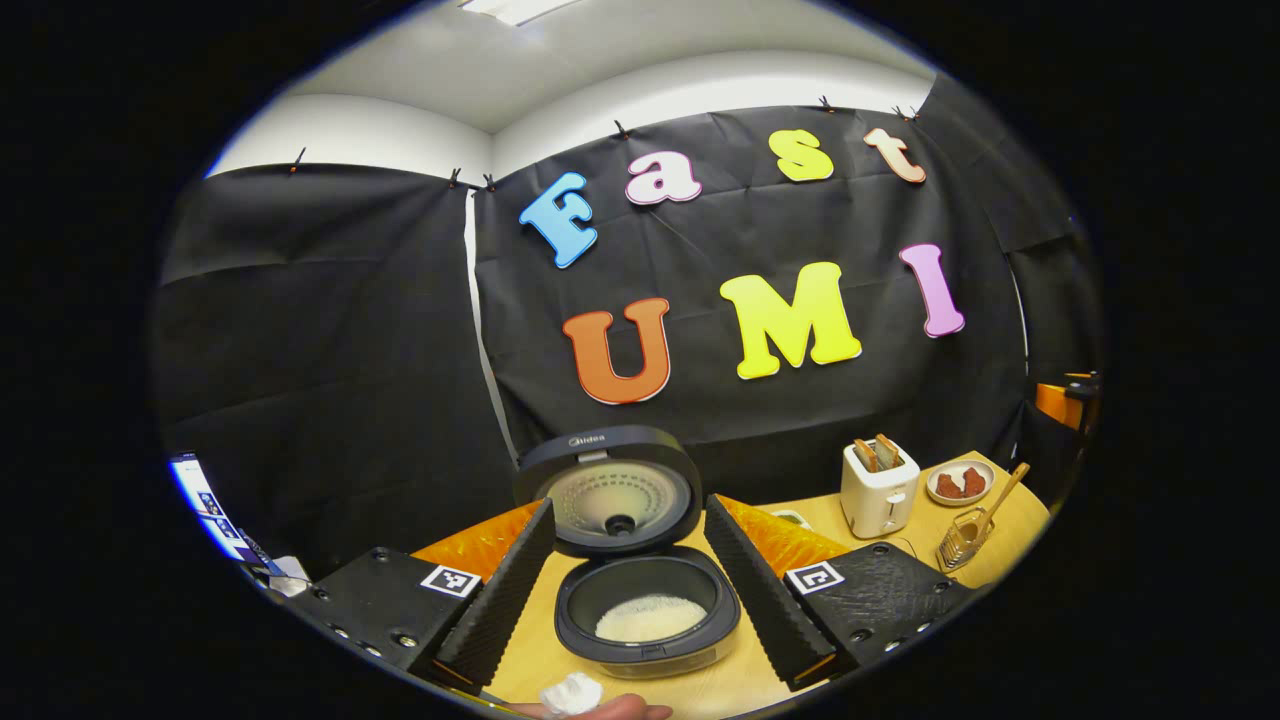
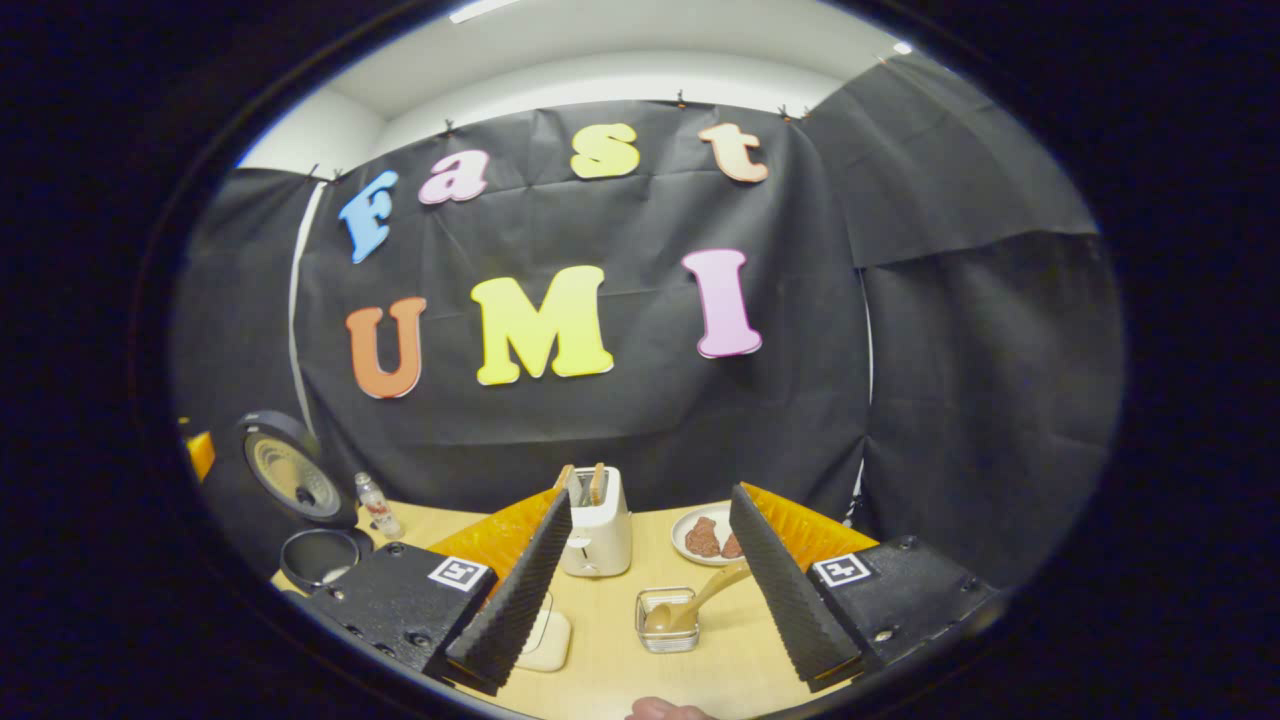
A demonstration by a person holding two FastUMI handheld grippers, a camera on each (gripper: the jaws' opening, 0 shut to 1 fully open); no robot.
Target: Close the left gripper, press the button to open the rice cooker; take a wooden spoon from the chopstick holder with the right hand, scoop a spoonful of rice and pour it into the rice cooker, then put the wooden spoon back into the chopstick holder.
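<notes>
The rice cooker (image 1: 640, 560) stands with its lid (image 1: 615, 490) raised and white rice in the pot (image 1: 650, 618). My left gripper (image 1: 630, 506) is open and held just in front of it, one finger on each side of the pot, touching nothing. The wooden spoon (image 2: 695, 600) rests in the clear chopstick holder (image 2: 668, 625), handle leaning right. My right gripper (image 2: 650, 495) is open above and short of the holder, holding nothing. The cooker (image 2: 300, 500) also shows at the far left of the right gripper view, and the spoon (image 1: 1000, 495) and holder (image 1: 965, 540) at the far right of the left gripper view.
A white toaster (image 2: 597, 520) with bread in it stands behind the holder, with a plate of brown food (image 2: 705, 535) to its right. A cream flat object (image 2: 548, 630) lies partly behind my right gripper's left finger. A small bottle (image 2: 378, 505) stands by the cooker. A white lump (image 1: 572, 693) lies at the table's near edge.
</notes>
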